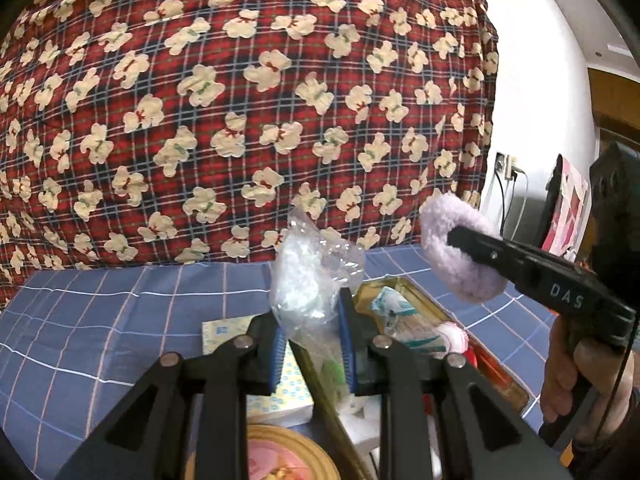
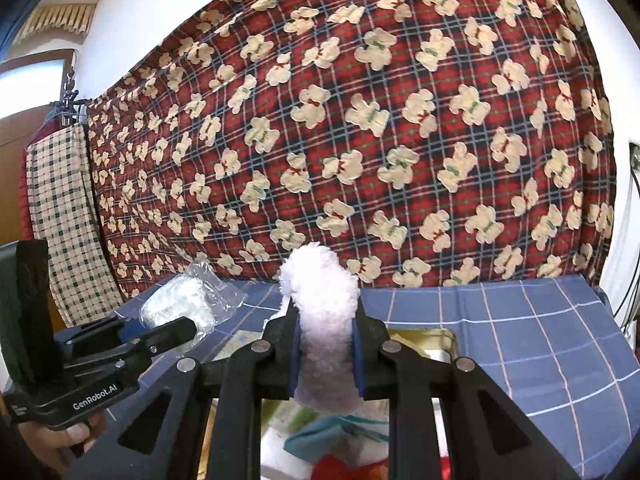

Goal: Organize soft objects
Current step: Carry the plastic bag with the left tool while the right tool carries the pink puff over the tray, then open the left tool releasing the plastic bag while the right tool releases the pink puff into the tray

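Left gripper (image 1: 312,344) pinches plastic bag (image 1: 308,276); "DAS"-marked right gripper (image 1: 460,240) clamps fluffy pad (image 1: 456,256).

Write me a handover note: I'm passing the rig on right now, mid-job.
Left tongs: shut on a clear bag with something white inside, held up over the gold tin.
Right tongs: shut on a lilac fluffy pad, also in the air, to the right of the bag.
Tin sits on the blue checked cloth, already holding assorted items.
Done: both soft things picked up.
Left: neither is set down yet; where they go I can't tell from here.
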The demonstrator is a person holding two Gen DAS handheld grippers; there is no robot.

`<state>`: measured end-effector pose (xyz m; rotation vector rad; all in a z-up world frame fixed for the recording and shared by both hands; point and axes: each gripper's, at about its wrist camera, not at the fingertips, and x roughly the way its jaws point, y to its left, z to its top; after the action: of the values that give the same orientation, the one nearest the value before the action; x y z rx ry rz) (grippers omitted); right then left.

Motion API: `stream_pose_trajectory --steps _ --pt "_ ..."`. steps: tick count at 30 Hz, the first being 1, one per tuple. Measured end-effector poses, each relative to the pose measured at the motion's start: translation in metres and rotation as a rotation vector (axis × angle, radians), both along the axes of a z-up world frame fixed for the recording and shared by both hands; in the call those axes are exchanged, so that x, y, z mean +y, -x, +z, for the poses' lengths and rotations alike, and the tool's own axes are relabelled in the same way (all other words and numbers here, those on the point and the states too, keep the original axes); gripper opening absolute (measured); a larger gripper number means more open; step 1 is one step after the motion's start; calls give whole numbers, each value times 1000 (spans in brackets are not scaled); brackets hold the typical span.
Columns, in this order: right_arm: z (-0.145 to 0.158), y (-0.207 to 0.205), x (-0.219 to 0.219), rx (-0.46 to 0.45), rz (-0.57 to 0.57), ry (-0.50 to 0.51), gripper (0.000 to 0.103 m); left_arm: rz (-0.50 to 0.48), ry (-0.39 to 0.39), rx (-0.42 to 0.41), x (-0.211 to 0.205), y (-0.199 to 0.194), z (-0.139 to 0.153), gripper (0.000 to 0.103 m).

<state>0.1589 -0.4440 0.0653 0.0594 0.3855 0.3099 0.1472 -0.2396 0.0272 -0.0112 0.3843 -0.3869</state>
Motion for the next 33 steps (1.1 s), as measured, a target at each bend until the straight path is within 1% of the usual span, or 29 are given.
stream_pose_trajectory --steps 18,24,33 --pt "-27 12 -38 59 -47 3 22 -71 -46 62 -44 8 -23 22" --pt "-33 14 -45 77 -57 -1 22 -80 -50 85 -50 9 -28 21" --pt "-39 19 -48 102 -69 25 23 -91 -73 116 -57 11 -36 21"
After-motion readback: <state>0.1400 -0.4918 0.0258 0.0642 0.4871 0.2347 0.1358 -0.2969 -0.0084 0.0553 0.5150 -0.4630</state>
